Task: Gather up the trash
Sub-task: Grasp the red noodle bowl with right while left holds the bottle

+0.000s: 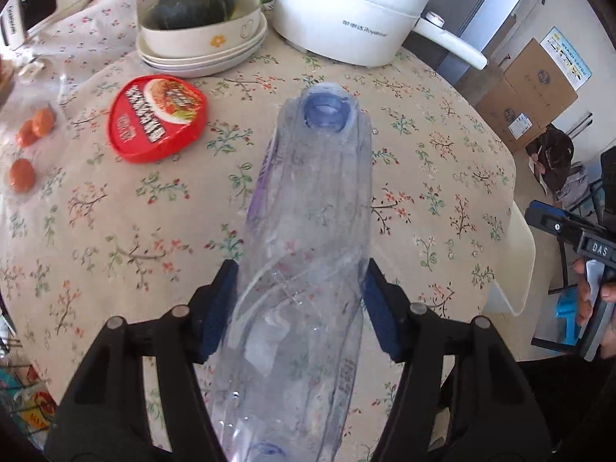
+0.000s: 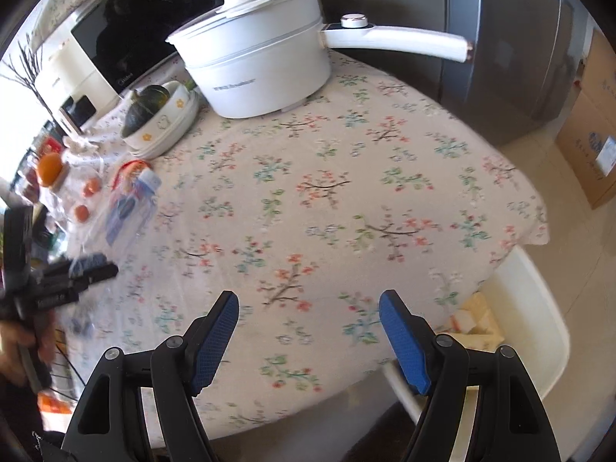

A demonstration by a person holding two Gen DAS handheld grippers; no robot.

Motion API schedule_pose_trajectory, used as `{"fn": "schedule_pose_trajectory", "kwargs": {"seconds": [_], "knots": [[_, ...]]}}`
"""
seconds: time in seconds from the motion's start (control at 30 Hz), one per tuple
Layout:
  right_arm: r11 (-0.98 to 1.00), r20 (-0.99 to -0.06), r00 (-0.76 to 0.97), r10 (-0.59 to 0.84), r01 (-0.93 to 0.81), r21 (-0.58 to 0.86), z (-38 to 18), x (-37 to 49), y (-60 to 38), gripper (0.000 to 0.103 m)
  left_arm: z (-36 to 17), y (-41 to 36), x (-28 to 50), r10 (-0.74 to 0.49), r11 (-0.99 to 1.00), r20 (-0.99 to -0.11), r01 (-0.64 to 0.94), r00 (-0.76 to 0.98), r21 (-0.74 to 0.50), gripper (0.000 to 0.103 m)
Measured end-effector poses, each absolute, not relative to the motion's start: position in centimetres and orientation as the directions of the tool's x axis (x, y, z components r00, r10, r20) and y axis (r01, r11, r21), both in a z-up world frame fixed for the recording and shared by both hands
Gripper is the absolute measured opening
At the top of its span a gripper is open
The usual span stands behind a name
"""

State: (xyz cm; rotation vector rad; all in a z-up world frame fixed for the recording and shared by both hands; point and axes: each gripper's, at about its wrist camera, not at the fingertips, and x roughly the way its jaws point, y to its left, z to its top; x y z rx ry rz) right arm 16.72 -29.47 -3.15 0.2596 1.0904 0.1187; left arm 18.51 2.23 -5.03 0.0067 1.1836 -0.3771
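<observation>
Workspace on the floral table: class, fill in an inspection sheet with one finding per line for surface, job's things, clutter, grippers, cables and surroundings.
Surface: round table under a floral tablecloth.
Job's things: clear plastic bottle, cap end pointing away, between the left gripper's pads; red lid lying flat; white bin beside the table edge.
Clutter: white electric pot, squash in stacked bowls, small oranges.
Grippers: left gripper closed on the bottle; right gripper open, nothing between its pads.
Cables: nothing seen.
Surroundings: cardboard boxes, grey fridge, microwave.
</observation>
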Motion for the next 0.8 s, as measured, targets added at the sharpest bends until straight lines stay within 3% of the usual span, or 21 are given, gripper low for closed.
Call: {"fn": "schedule_pose_trajectory", "kwargs": {"seconds": [0.13,0.23,0.37,0.5,0.63,0.73,0.8], "knots": [[0.955,-0.853,0.454,0.256,0.019,0.297,-3.2,17.7,-26.6,0.077,-1.9,6.3,17.0,-0.270,0.961,-0.874,0.164,0.403,-0.222,0.065],[0.961,-0.855,0.451,0.258,-0.024,0.277,-3.5,18.7,-22.8,0.077,-0.1,9.6,15.5,-0.197,0.980,-0.853,0.085,0.484,-0.178,0.065],[0.949,-0.850,0.426,0.308,-0.082,0.303,-4.6,20.6,-17.4,0.077,0.0,13.7,14.9,-0.167,0.977,-0.828,-0.020,0.535,-0.210,0.065],[0.916,-0.823,0.410,0.394,-0.107,0.386,-5.8,23.6,-11.9,0.077,-0.1,17.0,14.7,-0.183,0.958,-0.817,-0.088,0.547,-0.273,0.065],[0.877,-0.775,0.425,0.467,-0.109,0.469,-6.9,26.7,-7.7,0.077,0.5,18.2,14.7,-0.144,0.957,-0.804,-0.126,0.576,-0.262,0.066],[0.851,-0.745,0.446,0.496,-0.082,0.518,-8.0,28.9,-5.6,0.072,0.5,18.5,14.9,-0.119,0.962,-0.806,-0.133,0.580,-0.238,0.066],[0.826,-0.721,0.457,0.520,-0.056,0.561,-8.8,30.1,-4.8,0.063,0.2,18.6,15.2,-0.084,0.971,-0.813,-0.138,0.576,-0.197,0.066]]}}
